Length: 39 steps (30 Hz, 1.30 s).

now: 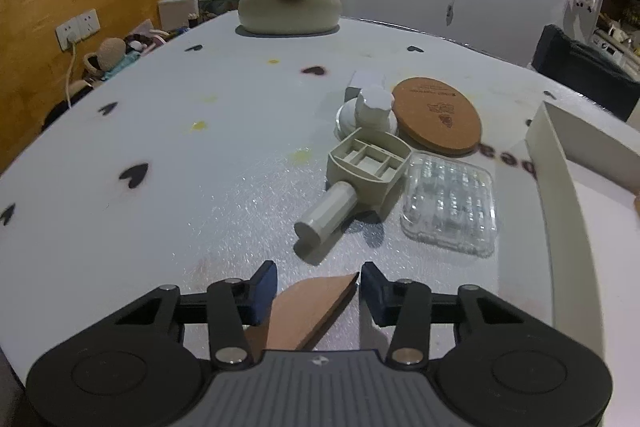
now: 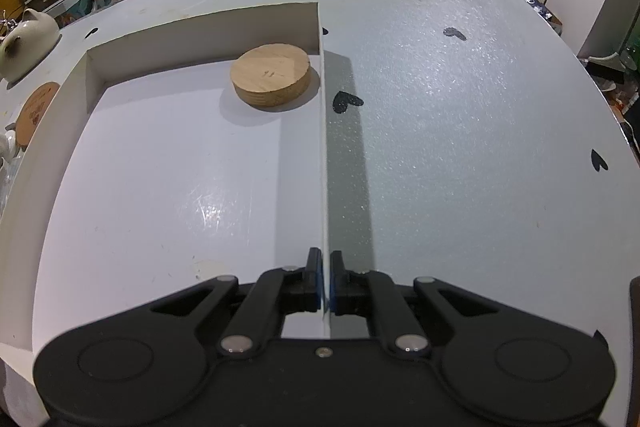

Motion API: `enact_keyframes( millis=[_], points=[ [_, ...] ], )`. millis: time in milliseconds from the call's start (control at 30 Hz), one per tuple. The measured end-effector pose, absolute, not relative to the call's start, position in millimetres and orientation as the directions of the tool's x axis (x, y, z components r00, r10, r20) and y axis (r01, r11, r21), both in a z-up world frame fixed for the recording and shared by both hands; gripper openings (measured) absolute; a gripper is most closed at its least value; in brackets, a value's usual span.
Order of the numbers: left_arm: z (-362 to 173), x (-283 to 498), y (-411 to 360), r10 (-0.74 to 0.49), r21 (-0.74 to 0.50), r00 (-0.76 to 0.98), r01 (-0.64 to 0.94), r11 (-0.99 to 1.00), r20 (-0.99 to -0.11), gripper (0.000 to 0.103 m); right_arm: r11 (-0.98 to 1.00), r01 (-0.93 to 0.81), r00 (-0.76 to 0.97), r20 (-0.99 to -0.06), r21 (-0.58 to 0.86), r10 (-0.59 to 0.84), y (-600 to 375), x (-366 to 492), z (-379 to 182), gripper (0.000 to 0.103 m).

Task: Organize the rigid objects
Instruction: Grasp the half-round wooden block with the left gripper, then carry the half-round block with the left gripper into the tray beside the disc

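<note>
The left tongs (image 1: 318, 293) are seen spread wide above the tabletop (image 1: 180, 167), with a thin brown wedge-shaped piece (image 1: 308, 311) lying between the two blue pads; its far tip reaches close to the right pad, but a firm grip on it cannot be made out. Just beyond, a beige compartmented piece with a white cylindrical handle (image 1: 360, 183) is found lying on the tabletop, a clear plastic blister tray (image 1: 450, 207) touching it on the right. Farther off, a round cork coaster (image 1: 438, 113) and a white knobbed piece (image 1: 370, 111) are seen, and at the far edge a cat-shaped ceramic pot (image 1: 290, 3).

The right tongs (image 2: 326, 281) are narrowed onto the thin right wall of a white shallow box (image 2: 180, 187), which is pinched between the pads. A round wooden disc (image 2: 271, 74) is seen resting inside the box, at its far right corner.
</note>
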<state>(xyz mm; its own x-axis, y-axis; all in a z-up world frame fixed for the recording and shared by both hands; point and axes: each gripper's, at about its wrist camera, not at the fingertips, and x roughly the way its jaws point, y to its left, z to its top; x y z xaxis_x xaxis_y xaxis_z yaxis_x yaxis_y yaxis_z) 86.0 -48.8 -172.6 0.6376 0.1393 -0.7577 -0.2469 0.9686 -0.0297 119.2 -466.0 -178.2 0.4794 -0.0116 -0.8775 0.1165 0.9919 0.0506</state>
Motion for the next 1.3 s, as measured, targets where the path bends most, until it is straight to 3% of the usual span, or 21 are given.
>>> enact_keyframes(
  millis=[67,133,267,367,433,567,700,1033,1300],
  points=[
    [-172,83,-46,0.113,-0.051,0.639,-0.232,0.971,-0.760,0.052,0.992,0.115,0.481,-0.877,0.050,-0.011,-466,119,-178,0.005],
    [-171,78,-43,0.103,-0.061,0.641,-0.228,0.972,-0.761,0.064,0.992,0.112,0.482,-0.876,0.049,-0.011,-466,118,-179,0.005],
    [-170,68,-37,0.034,-0.097,0.627,-0.173,0.980,-0.778,0.064,0.993,0.107,0.486,-0.874,0.050,-0.008,-465,118,-179,0.005],
    [-169,62,-37,-0.010,-0.110,0.611,-0.126,0.986,-0.791,0.062,0.993,0.106,0.488,-0.873,0.051,-0.007,-465,117,-179,0.005],
    [-168,59,-41,-0.017,-0.101,0.607,-0.105,0.989,-0.794,0.051,0.993,0.103,0.489,-0.872,0.051,-0.006,-465,117,-179,0.005],
    [-169,61,-50,0.014,-0.053,0.606,-0.092,0.994,-0.795,0.043,0.994,0.099,0.489,-0.872,0.052,-0.003,-466,117,-179,0.005],
    [-169,66,-54,0.056,0.000,0.603,-0.092,0.996,-0.796,0.027,0.994,0.095,0.489,-0.872,0.054,0.001,-466,117,-179,0.004],
    [-150,73,-56,0.020,-0.079,0.622,-0.130,0.988,-0.783,0.027,0.994,0.095,0.489,-0.872,0.055,0.002,-467,118,-179,0.004],
    [-107,100,-85,-0.104,-0.199,0.691,-0.058,0.978,-0.716,0.027,0.994,0.097,0.490,-0.872,0.053,-0.001,-466,118,-179,0.004]
  ],
)
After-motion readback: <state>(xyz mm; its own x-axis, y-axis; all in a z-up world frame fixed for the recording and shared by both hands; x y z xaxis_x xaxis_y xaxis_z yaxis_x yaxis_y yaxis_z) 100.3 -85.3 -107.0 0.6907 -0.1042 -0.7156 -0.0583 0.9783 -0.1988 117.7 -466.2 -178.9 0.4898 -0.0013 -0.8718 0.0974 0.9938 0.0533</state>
